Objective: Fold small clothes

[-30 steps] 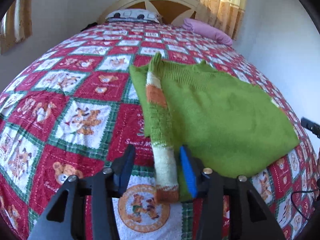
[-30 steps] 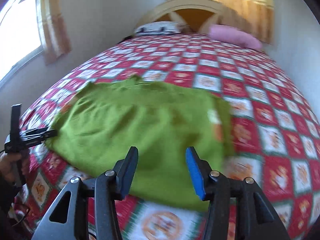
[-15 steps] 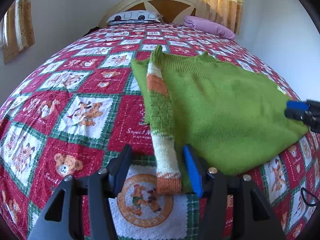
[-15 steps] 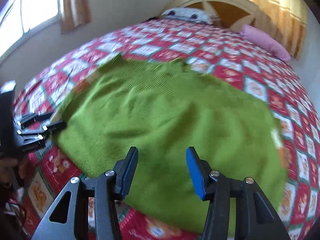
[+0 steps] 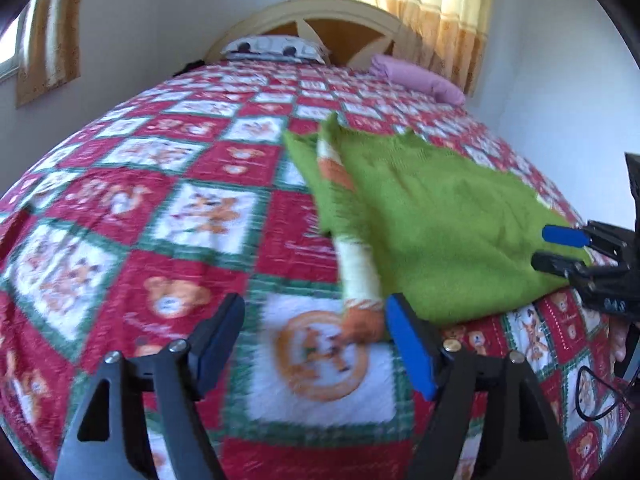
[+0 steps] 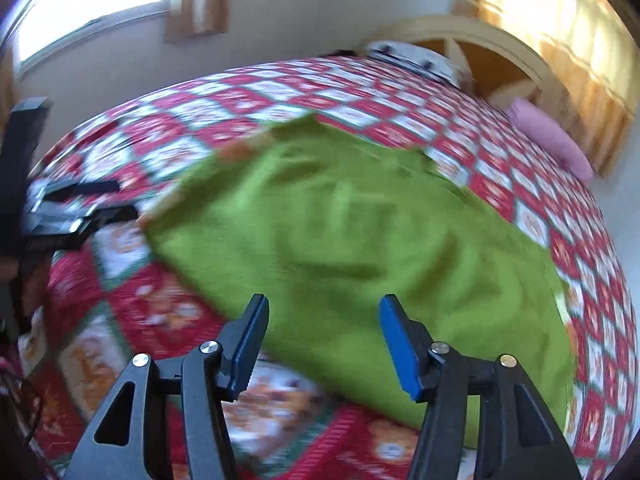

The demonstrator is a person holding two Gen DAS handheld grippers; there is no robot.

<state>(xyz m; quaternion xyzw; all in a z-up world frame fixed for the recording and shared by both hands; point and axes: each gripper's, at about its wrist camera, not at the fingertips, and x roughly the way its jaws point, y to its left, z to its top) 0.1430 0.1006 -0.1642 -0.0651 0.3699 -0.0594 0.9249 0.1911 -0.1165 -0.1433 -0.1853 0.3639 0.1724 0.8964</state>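
On the red, white and green bear quilt (image 5: 208,216) we see a small green sweater (image 5: 440,216) lying flat, filling the right middle of the left wrist view and most of the middle of the right wrist view (image 6: 360,248). It is knitted and fuzzy, and one striped sleeve (image 5: 356,256) in green, orange and cream is folded along its left edge, with the orange cuff at the lower middle of the frame. Our left gripper (image 5: 316,334) is wide apart, and its jaws have just been opening; the cuff lies between them but the pads do not press on it. A second ago the jaws sat much closer on both sides of the sleeve. Our right gripper (image 6: 324,336) has its jaws partly apart over the near edge of the sweater, and they have just been opening too, with only flat cloth showing behind the gap and nothing pinched. In the left wrist view it (image 5: 560,248) now shows at the right edge, by the sweater's right corner, where a second ago only a bit of it peeked in. In the right wrist view the sweater has grown bigger and the whole picture is tilted and blurry. At the top of the frame are a white pillow (image 5: 276,46) and a pink pillow (image 5: 420,80).
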